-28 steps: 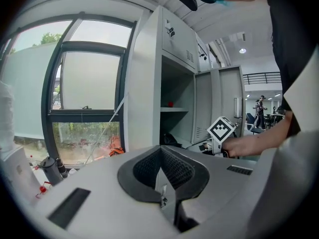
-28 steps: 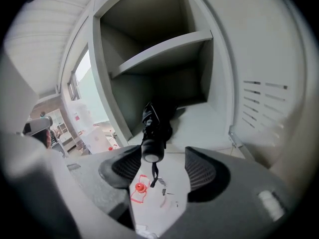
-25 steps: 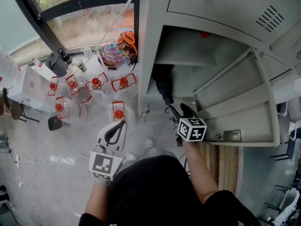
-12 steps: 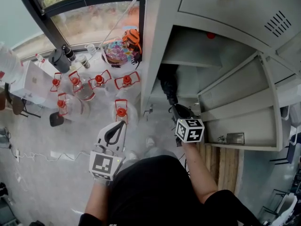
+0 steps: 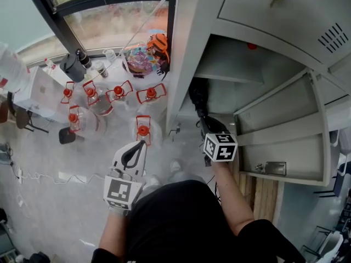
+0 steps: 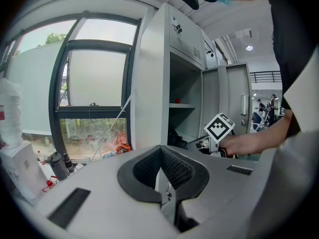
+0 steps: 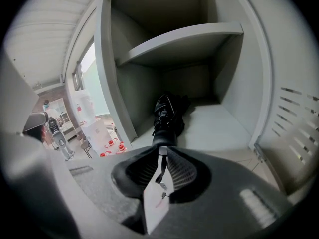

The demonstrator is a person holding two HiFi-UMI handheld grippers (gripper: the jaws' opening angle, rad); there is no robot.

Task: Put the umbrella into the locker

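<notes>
A black folded umbrella (image 5: pixel 198 98) lies on the floor of the grey locker (image 5: pixel 230 66), in the compartment under the shelf. In the right gripper view the umbrella (image 7: pixel 167 114) stretches away from me toward the back wall. My right gripper (image 5: pixel 209 126) is at its near end. Its jaws (image 7: pixel 160 151) are shut, with a thin black strap from the umbrella's end pinched between the pads. My left gripper (image 5: pixel 142 143) hangs over the floor to the left of the locker. It (image 6: pixel 160 152) is shut and holds nothing.
The locker door (image 5: pixel 277 147) stands open at the right. Several clear water jugs with red caps (image 5: pixel 143 129) stand on the floor left of the locker, below a window. A colourful bag (image 5: pixel 143 59) and a dark flask (image 5: pixel 71 66) sit near the sill.
The right gripper's jaws, spread apart a second ago, have closed at the umbrella's near end. That hand has edged toward the locker. The left gripper has stayed put.
</notes>
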